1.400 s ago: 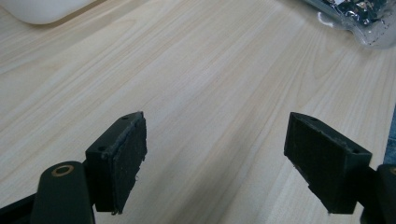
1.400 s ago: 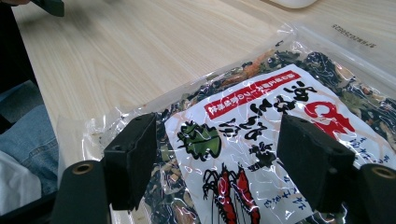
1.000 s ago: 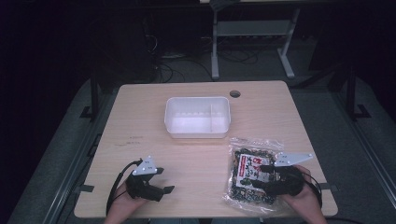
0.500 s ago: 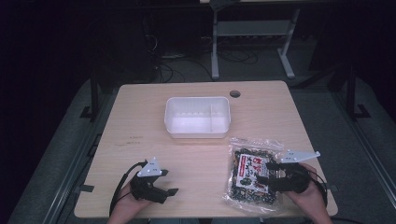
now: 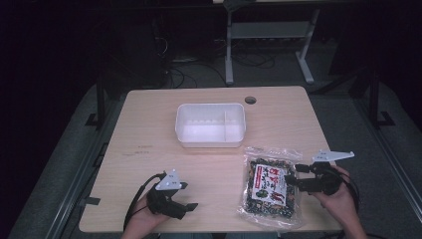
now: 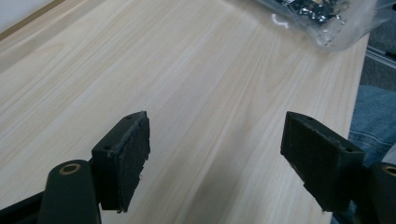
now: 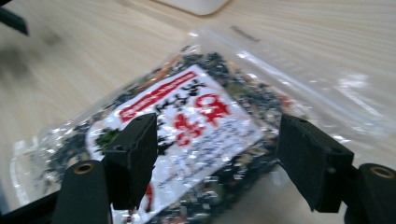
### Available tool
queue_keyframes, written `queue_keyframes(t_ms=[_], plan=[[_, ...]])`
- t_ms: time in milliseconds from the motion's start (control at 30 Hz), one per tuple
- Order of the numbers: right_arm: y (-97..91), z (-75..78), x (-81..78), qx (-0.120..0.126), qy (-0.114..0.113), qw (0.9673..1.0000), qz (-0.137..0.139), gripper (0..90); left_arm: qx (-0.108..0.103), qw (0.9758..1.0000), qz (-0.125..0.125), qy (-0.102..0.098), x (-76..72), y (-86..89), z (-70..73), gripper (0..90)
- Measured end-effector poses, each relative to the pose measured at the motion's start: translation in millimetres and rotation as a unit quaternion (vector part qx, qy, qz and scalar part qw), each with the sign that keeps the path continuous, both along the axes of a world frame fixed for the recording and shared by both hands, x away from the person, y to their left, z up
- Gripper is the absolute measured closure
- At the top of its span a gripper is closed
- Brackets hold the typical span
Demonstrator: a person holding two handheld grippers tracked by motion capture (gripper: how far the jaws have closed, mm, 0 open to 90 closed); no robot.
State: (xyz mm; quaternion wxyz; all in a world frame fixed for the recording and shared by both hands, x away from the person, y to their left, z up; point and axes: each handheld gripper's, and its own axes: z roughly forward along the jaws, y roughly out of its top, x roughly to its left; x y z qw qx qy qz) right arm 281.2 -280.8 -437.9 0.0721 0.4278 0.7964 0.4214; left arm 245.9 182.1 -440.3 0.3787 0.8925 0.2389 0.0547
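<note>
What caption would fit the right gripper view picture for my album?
The open right hand-held gripper hovers over a clear snack bag with a white and red label on the wooden table.

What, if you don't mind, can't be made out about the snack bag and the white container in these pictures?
- Snack bag: label print too blurred to read in the right gripper view, too small in the high view.
- Same bag, left gripper view: cut off by the top edge.
- White container: contents, if any, too small to tell.
- Right gripper: whether its open jaws touch the bag.
</note>
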Motion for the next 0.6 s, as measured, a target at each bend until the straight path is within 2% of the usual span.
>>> queue_keyframes(t_ms=[100,200,233,267,300,433,600], plan=[[-5.6,0.8,6.5,-0.001,0.004,1.0000,-0.008,28.6,0.005,0.9999,-0.010,0.001,-0.1,-5.9,1.3,25.8],[-16.7,3.0,19.7,0.010,0.015,0.9995,-0.026,28.7,0.003,0.9996,-0.026,0.006,0.0,-19.0,4.2,28.0],[-16.7,3.0,19.7,0.010,0.015,0.9995,-0.026,28.7,0.003,0.9996,-0.026,0.006,0.0,-19.0,4.2,28.8],[-21.3,4.2,26.4,0.016,0.024,0.9990,-0.034,28.8,0.004,0.9994,-0.034,0.007,0.3,-27.0,6.0,29.1],[-22.7,4.5,29.4,0.016,0.024,0.9989,-0.038,29.0,0.004,0.9994,-0.034,0.007,0.3,-27.0,6.0,29.2],[-25.2,8.3,40.0,0.003,0.033,0.9986,-0.042,29.4,0.003,0.9985,-0.054,0.005,1.3,-48.0,11.4,30.7],[-28.0,12.5,49.3,0.001,0.036,0.9982,-0.047,29.7,0.001,0.9977,-0.067,0.003,2.0,-63.9,14.0,31.6]])
